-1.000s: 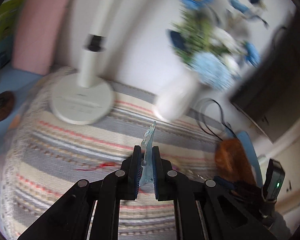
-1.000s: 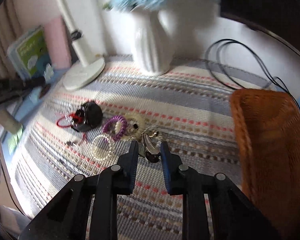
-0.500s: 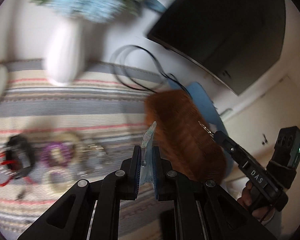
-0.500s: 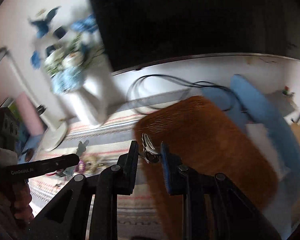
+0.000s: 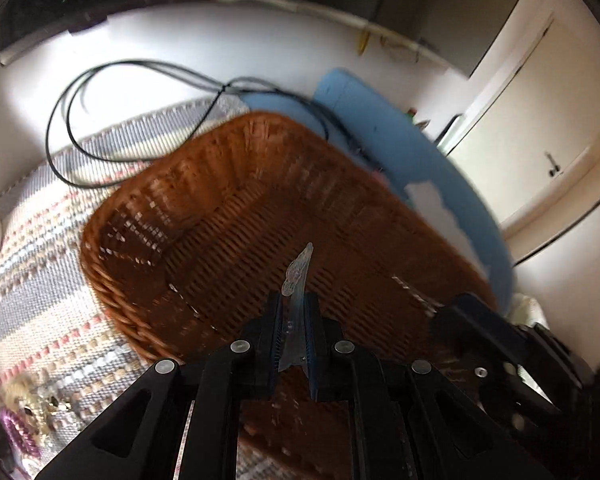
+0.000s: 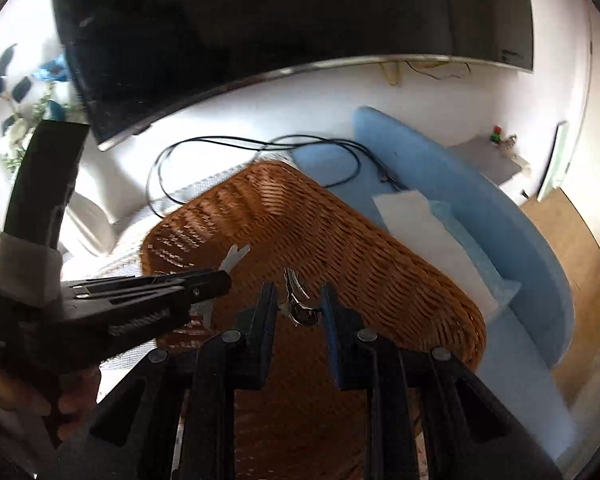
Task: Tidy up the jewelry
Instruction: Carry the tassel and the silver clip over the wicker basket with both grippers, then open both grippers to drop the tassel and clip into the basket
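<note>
A brown wicker basket (image 5: 148, 216) (image 6: 400, 280) sits on the striped mat. My left gripper (image 5: 294, 320) is shut on a pale blue translucent hair clip (image 5: 298, 268) and holds it above the basket; it also shows in the right wrist view (image 6: 220, 280), clip tip (image 6: 232, 258) sticking out. My right gripper (image 6: 298, 308) is shut on a small silver metal hair clip (image 6: 296, 300), also above the basket. The right gripper's body shows at the lower right of the left wrist view (image 5: 480, 332). The basket's inside looks empty.
Loose jewelry, gold and purple (image 5: 24, 412), lies on the striped mat (image 5: 32, 280) left of the basket. Black cables (image 6: 228, 152) trail behind the basket. A dark screen (image 6: 260, 32) stands at the back. A blue pad (image 6: 512, 248) with white paper lies to the right.
Both grippers have swung right from the jewelry pile to above the wicker basket, each still holding its clip. The vase and lamp have left the left wrist view.
</note>
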`<state>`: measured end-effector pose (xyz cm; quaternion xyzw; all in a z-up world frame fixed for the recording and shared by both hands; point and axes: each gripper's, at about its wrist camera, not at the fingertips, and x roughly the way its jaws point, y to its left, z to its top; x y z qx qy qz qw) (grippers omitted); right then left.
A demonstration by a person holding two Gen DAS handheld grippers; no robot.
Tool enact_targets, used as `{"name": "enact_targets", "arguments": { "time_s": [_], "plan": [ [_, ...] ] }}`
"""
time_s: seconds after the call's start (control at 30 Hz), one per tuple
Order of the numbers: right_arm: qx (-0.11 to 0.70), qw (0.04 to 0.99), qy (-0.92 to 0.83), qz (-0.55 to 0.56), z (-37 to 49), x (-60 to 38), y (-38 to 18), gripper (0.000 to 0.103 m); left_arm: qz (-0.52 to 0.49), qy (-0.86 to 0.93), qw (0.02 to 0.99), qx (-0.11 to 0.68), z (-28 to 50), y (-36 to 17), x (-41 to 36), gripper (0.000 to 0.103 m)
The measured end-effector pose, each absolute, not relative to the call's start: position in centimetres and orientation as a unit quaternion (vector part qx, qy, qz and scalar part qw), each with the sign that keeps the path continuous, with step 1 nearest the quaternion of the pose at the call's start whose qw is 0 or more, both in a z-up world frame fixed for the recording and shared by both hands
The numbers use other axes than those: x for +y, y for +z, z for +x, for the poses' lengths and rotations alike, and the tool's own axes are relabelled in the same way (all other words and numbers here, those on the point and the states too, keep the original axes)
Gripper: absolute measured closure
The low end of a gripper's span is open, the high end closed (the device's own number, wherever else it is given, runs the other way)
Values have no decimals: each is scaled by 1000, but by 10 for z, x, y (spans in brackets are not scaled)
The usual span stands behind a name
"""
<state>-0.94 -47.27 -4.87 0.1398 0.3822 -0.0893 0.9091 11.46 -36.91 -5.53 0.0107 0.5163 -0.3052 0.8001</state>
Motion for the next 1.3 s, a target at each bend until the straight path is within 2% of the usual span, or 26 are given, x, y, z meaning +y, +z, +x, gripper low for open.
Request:
{"name": "enact_targets", "arguments": {
  "time_s": [0.2, 0.7, 0.73, 0.8, 0.83, 0.87, 1.13, 1.3],
  "plan": [
    [409, 894, -87, 159, -7, -477, -70, 78, 33, -308, 797, 519, 108, -61, -377, 93],
    [412, 892, -92, 162, -10, -479, -74, 78, 27, -311, 796, 519, 101, -51, -372, 92],
    [413, 891, -93, 161, -9, -478, -73, 77, 26, -313, 795, 519, 102, -50, -371, 91],
    [415, 890, -98, 159, -9, -477, -72, 62, 25, -314, 794, 521, 107, -45, -370, 78],
    [412, 892, -95, 158, -9, -477, -70, 59, 24, -311, 796, 519, 107, -42, -366, 62],
    [409, 895, -90, 157, -10, -476, -68, 58, 22, -309, 800, 514, 106, -40, -363, 58],
    [386, 907, -87, 143, -13, -471, -50, 57, -16, -300, 833, 464, 100, 6, -299, 58],
    [362, 922, -71, 112, -9, -451, -22, 57, -68, -252, 870, 418, 98, 46, -209, 55]
  ]
}}
